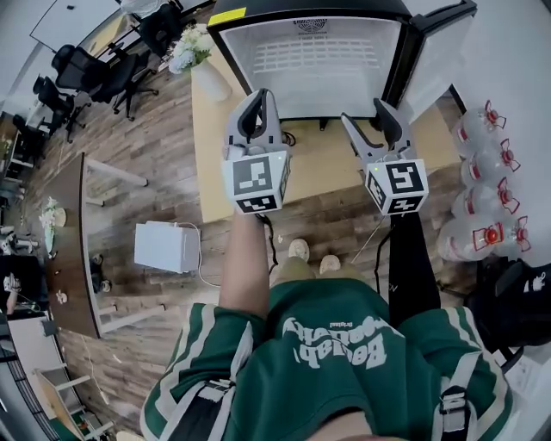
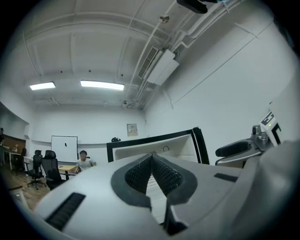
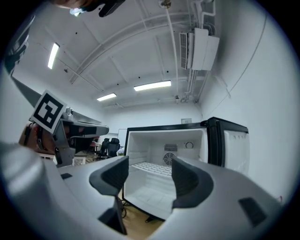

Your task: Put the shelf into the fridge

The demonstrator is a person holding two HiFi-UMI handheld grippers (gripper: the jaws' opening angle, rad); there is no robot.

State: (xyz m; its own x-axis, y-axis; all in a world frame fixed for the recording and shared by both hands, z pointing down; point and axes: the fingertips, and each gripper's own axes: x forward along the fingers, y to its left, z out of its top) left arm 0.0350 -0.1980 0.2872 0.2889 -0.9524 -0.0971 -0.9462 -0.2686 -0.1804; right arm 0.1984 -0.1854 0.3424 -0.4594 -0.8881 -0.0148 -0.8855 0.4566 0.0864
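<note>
Jaws of the left gripper (image 1: 262, 96) (image 2: 152, 157) were closed tip to tip with nothing between them; it was held in the air before the fridge (image 1: 306, 12) (image 2: 140, 140) (image 3: 159, 147), short of its open front and touching nothing; to its right the right gripper (image 1: 362, 113) (image 3: 150, 176) had its jaws wide apart and empty, likewise in front of the fridge and clear of it; through that gap the white wire shelf (image 3: 147, 167) (image 1: 314, 57) showed, lying level inside the fridge, about midway up, well apart from both grippers; the rest of the fridge's inside looked bare; the fridge stood on a light wooden table (image 1: 215, 155), its door (image 1: 435, 34) (image 3: 234, 145) swung open on the fridge's right; further right of the fridge, water bottles (image 1: 486, 198) stood together on the floor.
</note>
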